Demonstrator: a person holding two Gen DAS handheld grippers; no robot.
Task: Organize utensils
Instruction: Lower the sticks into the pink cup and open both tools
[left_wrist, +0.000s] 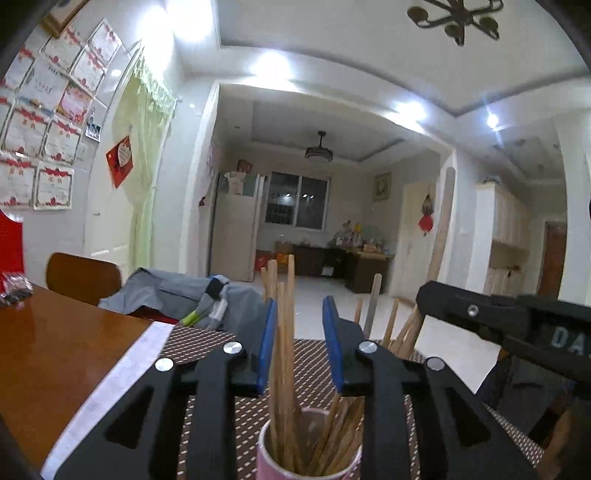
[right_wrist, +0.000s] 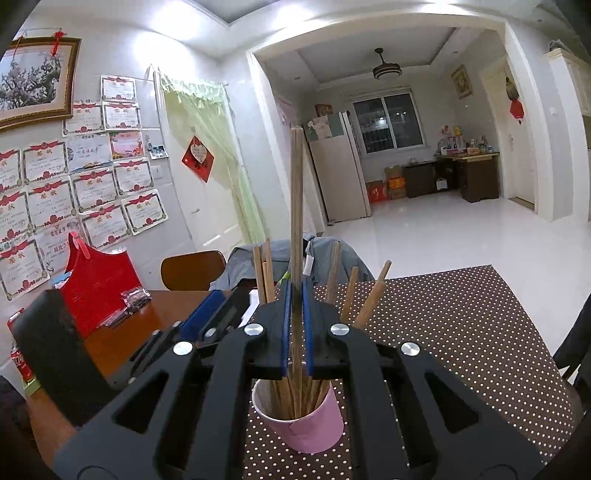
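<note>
— Where the dotted placemat (right_wrist: 461, 332) ends at the far side, is there room to move?

— Yes: beyond that edge lies bare white floor. To the left the mat meets a pale strip, then the brown table (left_wrist: 55, 350); a chair back (left_wrist: 83, 277) and a grey garment (left_wrist: 173, 295) stand past it.

— And the pink cup (right_wrist: 314, 424)?

— It stands on the mat, just below both tools, full of wooden chopsticks (left_wrist: 347, 424) that fan out toward the right.

— How do the tools stand?

— The left gripper (left_wrist: 299, 343) has its blue pads parted, with a few chopsticks rising between them; only the left pad seems to touch them. The right gripper (right_wrist: 295, 325) is clamped narrow on one tall chopstick (right_wrist: 296, 206), which stands upright with its lower end in the cup.

— What is hard to make out?

— The cup's base is cut off in the left wrist view, and each tool's black frame hides part of its rim. Whether the tall chopstick reaches the cup's bottom I cannot tell.

— Anything in the way?

— The two tools crowd each other over the cup. A red box (right_wrist: 96, 280) sits well apart on the table's left.
</note>
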